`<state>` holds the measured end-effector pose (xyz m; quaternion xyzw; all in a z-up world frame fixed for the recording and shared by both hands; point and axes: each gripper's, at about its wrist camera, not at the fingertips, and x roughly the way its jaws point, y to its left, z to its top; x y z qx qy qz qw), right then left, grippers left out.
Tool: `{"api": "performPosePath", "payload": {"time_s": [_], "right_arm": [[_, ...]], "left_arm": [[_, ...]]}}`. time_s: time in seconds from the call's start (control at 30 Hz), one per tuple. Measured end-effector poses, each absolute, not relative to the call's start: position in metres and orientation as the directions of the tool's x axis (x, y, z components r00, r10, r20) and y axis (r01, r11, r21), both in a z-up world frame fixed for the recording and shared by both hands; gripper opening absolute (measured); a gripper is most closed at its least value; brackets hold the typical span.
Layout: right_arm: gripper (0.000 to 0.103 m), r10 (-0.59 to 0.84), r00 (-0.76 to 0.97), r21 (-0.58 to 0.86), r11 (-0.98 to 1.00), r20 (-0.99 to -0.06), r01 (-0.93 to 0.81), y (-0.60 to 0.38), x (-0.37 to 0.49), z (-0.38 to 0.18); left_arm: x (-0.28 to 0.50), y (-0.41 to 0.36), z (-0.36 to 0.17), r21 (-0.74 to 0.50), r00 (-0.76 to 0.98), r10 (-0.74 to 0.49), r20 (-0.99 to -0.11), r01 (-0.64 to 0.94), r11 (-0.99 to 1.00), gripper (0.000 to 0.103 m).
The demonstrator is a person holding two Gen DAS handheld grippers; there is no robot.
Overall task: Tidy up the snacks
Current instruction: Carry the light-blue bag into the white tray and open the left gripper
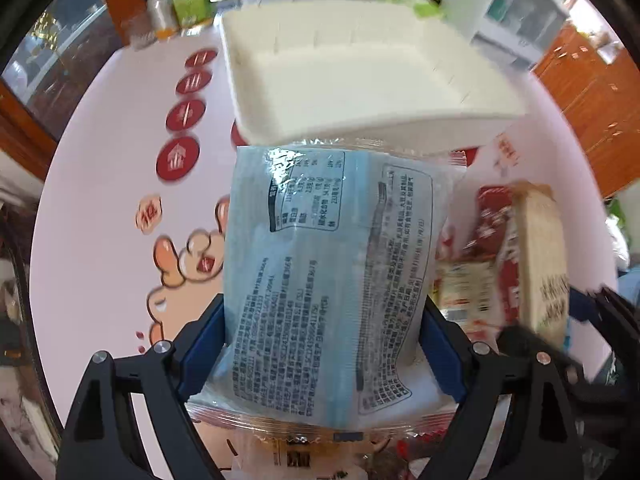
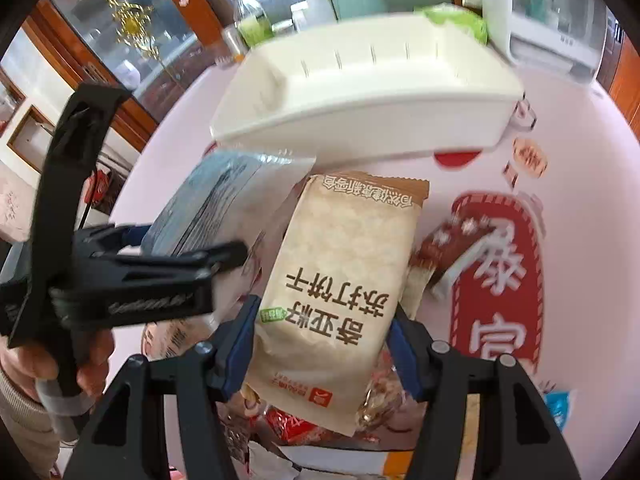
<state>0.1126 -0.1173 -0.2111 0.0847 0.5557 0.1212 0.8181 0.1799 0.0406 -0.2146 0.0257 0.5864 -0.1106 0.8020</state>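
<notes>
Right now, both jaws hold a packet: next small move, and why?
Probably carry both forward over the white tray and release. The left gripper clamps the blue packet, the right gripper the beige cracker packet; the tray ahead looks empty.

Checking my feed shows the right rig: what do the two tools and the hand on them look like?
Both tools, left and right, have black angular plastic frames with cut-outs, silver pivot screws and blue finger pads. The left tool's black handle has grey tape at its base; the hand on it shows a knit beige cuff.
</notes>
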Motion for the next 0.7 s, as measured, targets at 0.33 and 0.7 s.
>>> {"api": "performPosePath", "payload": {"time_s": [0.33,0.7], "right_arm": [[0.061,0.244,0.494,0.238,0.968,-0.834,-0.078,-0.136,0.172,-0.148],[0.061,0.178,0.534,0.222,0.975,-0.827,0.018,-0.153,0.265,-0.12]], "left_arm": [[0.229,0.046,-0.114,-0.084,0.455,-0.182,-0.872,0.226,0.97,0.088],[0.297,0.037,-0.124,-0.106,0.426,-0.167,-0.889,0.162,0.981,0.091]]}}
